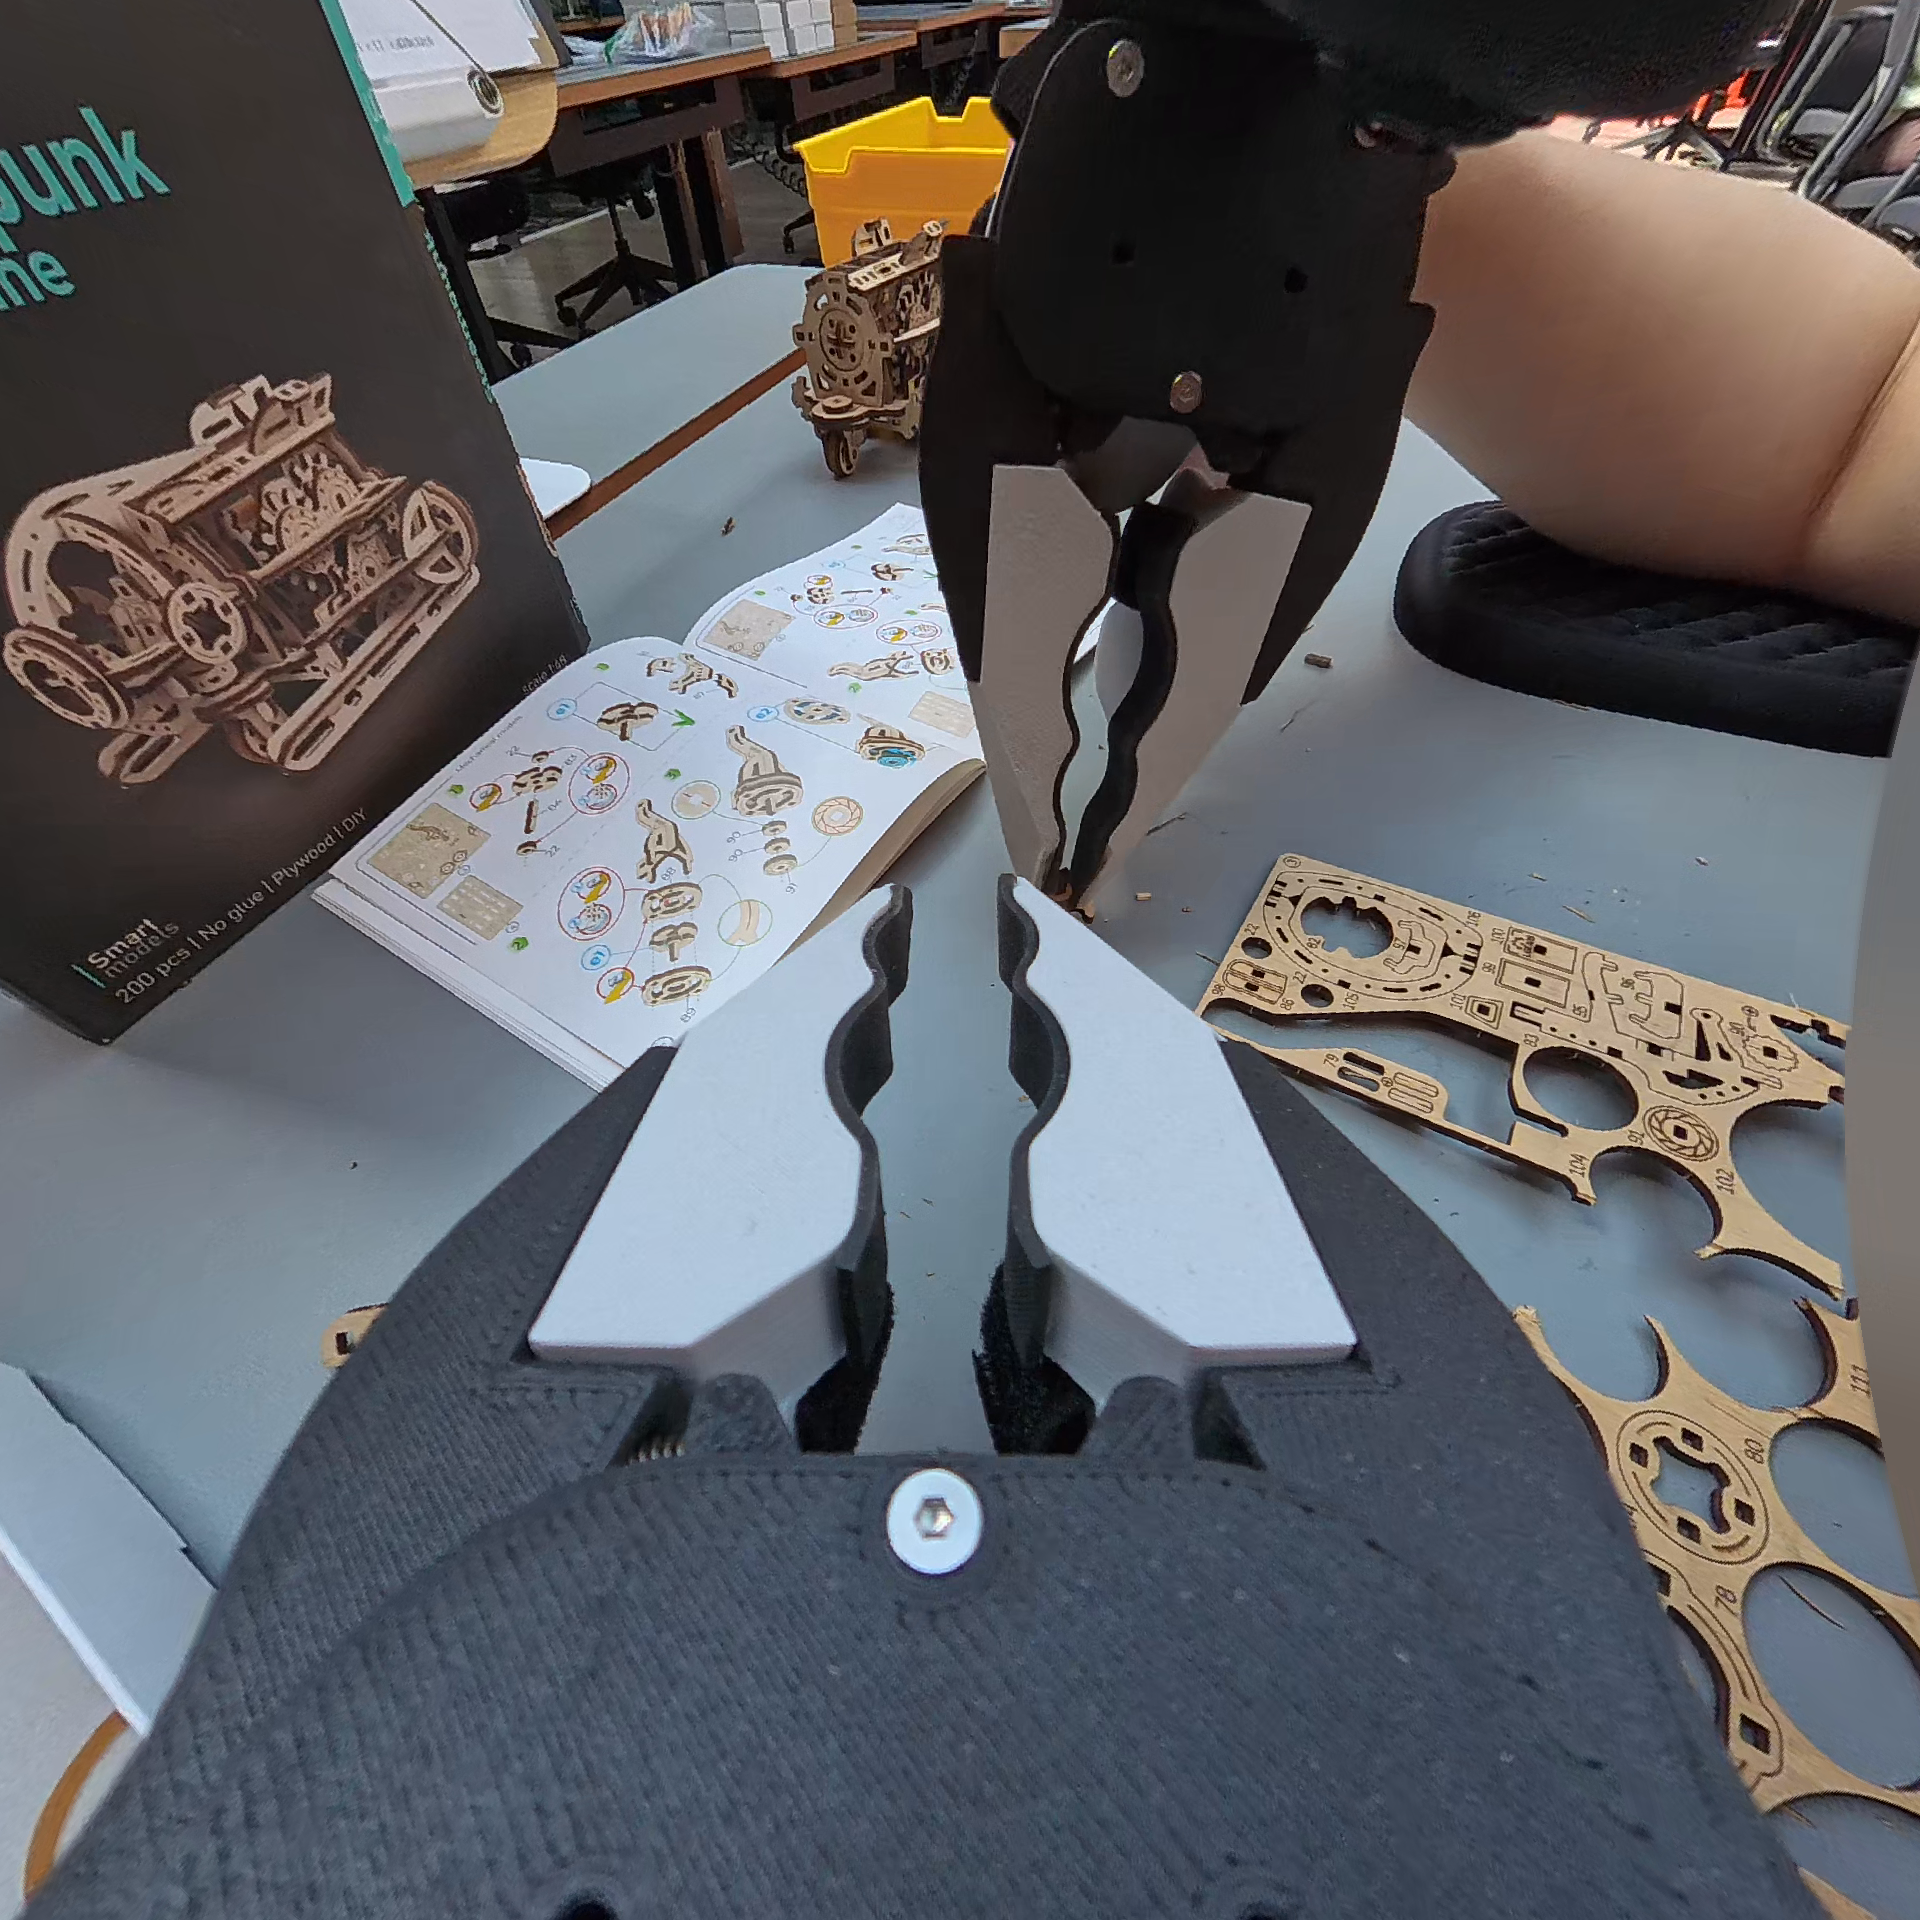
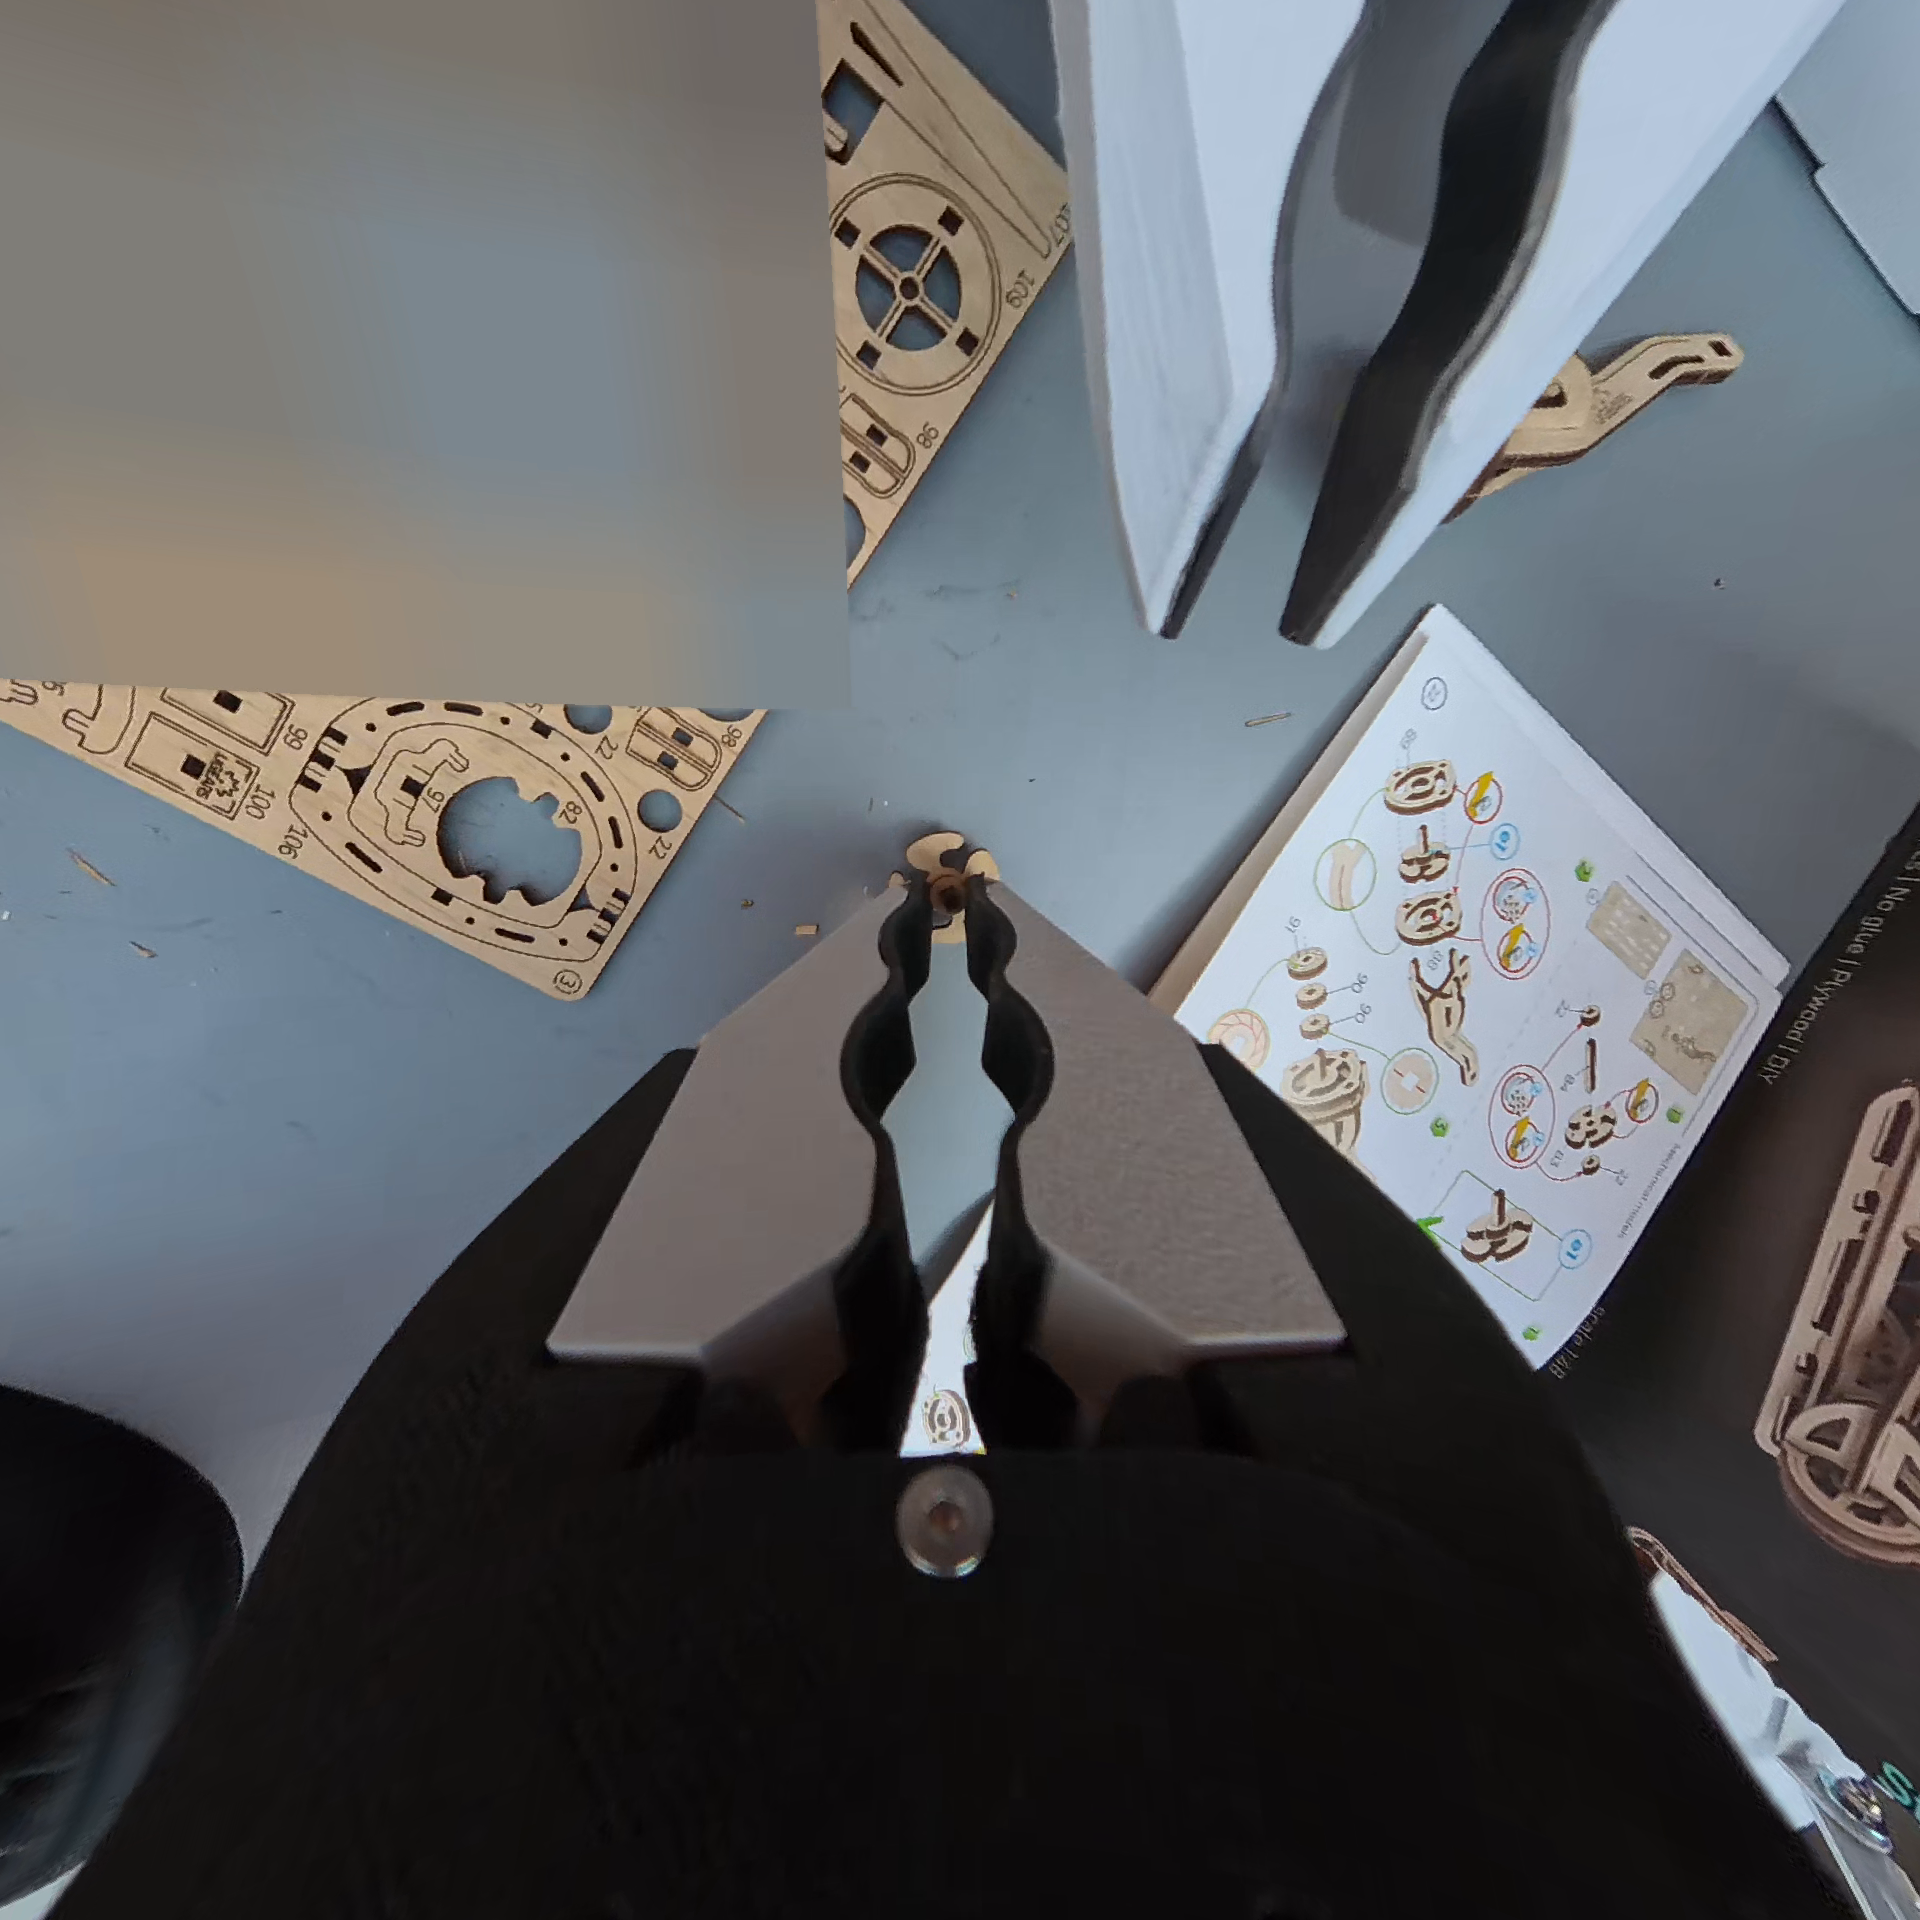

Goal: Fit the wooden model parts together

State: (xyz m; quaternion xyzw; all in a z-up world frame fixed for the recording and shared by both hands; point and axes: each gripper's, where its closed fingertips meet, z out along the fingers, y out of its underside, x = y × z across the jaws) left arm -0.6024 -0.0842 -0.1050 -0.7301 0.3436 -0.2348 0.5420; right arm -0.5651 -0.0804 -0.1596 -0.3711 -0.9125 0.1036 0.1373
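My right gripper (image 2: 948,891) points down at the grey table, shut on a small wooden peg (image 2: 945,890) that stands in a small round wooden disc (image 2: 940,857) lying flat. In the left wrist view the right gripper (image 1: 1070,888) touches the table just beyond my left gripper (image 1: 954,902), which is open, empty and held above the table. Plywood part sheets (image 1: 1538,1039) with cut-outs lie to the right. A loose curved wooden part (image 2: 1621,395) lies beyond the left gripper (image 2: 1236,613).
An open instruction booklet (image 1: 665,821) lies on the table, left of the grippers. The dark model box (image 1: 208,520) stands upright at left. A built wooden model (image 1: 873,343) stands at the back. A black pad (image 1: 1642,634) with a forearm on it is at right.
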